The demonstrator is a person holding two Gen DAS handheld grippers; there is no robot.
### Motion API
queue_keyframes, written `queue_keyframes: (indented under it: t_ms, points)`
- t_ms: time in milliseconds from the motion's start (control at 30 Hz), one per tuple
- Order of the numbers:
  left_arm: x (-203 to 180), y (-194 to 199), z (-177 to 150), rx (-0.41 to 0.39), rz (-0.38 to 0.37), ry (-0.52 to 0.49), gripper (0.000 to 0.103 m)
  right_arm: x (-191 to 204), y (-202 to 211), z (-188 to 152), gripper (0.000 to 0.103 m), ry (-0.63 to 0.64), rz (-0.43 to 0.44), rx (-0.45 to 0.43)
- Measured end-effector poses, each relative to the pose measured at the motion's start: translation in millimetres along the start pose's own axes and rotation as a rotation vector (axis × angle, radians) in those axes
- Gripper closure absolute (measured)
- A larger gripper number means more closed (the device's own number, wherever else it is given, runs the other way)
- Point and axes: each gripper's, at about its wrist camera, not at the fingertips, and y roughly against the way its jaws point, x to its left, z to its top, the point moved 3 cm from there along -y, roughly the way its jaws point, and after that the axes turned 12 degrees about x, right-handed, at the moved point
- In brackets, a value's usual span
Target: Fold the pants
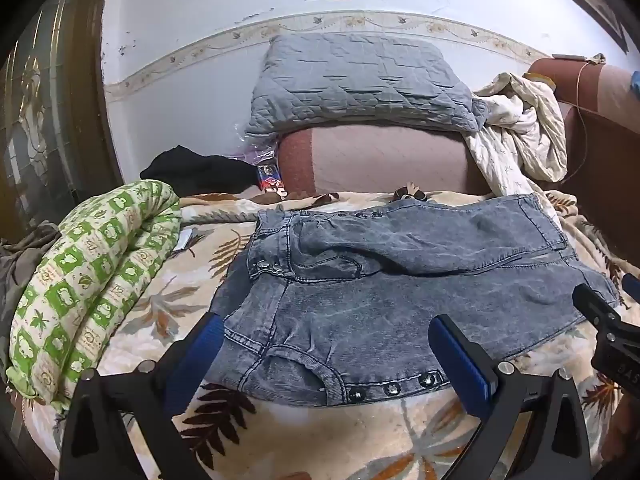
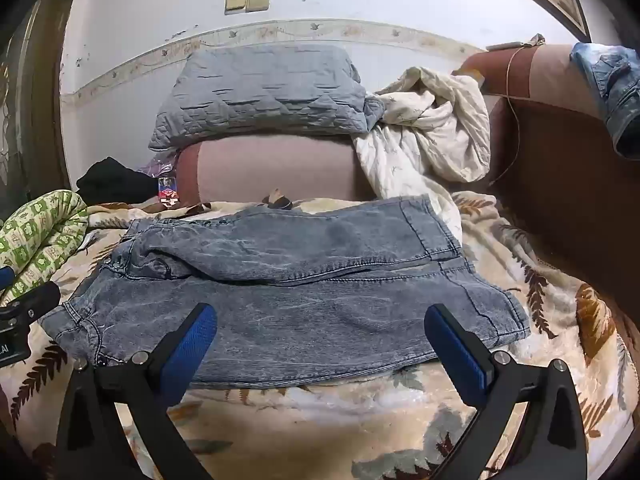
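Jaws spread wide on both sides, nothing between them: the left gripper (image 1: 324,344) hangs over the near edge of the pants (image 1: 392,280) at the studded waistband end, and the right gripper (image 2: 320,336) hovers over the same near edge further toward the leg hems. Those pants lie just ahead of and below both sets of jaws, flat on the leaf-print blanket (image 2: 360,412) of the bed, already doubled over (one layer sits on the other, its seam running along the middle). Their long axis runs crosswise to both grippers, waist toward the green patterned quilt (image 1: 88,272), hems away from it. Neither hand looks clearly nearer; each has its own end. My read is that the coming move is a pinch on that near edge at both ends. As for containers, none shows, only the grey pillow (image 1: 360,80) beyond the pants.
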Motion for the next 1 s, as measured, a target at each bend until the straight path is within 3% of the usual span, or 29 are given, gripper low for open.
queue_keyframes:
  t_ms: [1000]
  points:
    - [2.3,-11.9,-4.9,-0.001,0.009,-0.031,0.0,-11.1,3.9,1.9,0.0,-0.057,-0.013,-0.016]
